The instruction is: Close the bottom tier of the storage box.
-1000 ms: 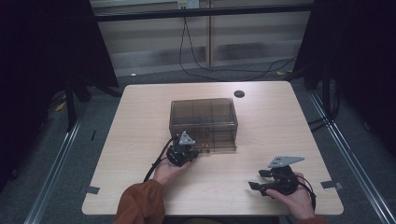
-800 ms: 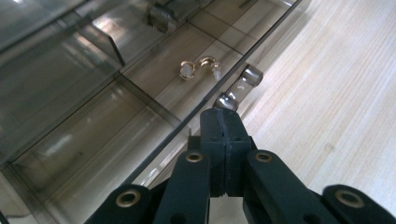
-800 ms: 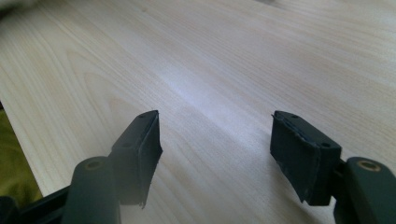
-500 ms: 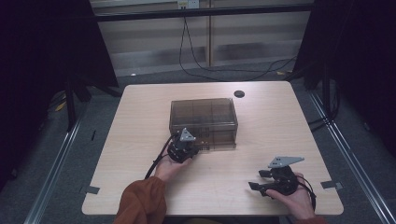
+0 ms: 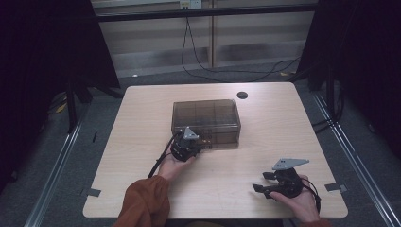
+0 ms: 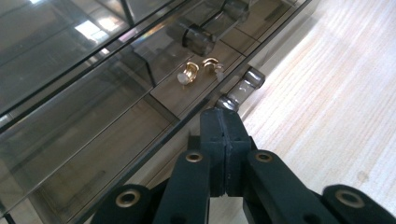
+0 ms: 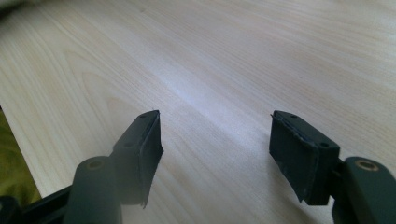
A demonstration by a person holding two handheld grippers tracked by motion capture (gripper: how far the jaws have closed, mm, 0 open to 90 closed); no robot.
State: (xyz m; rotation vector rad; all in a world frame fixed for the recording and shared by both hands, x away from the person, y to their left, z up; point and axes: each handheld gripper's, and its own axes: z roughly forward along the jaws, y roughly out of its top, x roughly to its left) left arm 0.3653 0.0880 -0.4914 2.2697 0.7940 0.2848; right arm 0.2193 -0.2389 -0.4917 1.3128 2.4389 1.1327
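Claw tips pressed together, the left claw (image 6: 225, 140) noses a stiff, slippery smoked-plastic drawer box (image 5: 206, 122), best worked by its small front knob (image 6: 240, 89).

You work on a bench (image 5: 142, 142) of pale wood-grain laminate, smooth with a soft sheen where the light falls. The compartment box (image 5: 206, 113) is smoky clear plastic, glossy and reflective, with round clear-plastic knobs (image 6: 243, 88) on its front edge. Inside lie two earrings (image 6: 197, 71) of polished gold-coloured metal. Your left gripper (image 6: 225, 140) has matt black plastic jaws with brass-coloured metal rivets; your right gripper (image 7: 215, 149) has the same matt black jaws, their pads rough-edged. Your left sleeve (image 5: 144, 203) is rust-coloured cloth.
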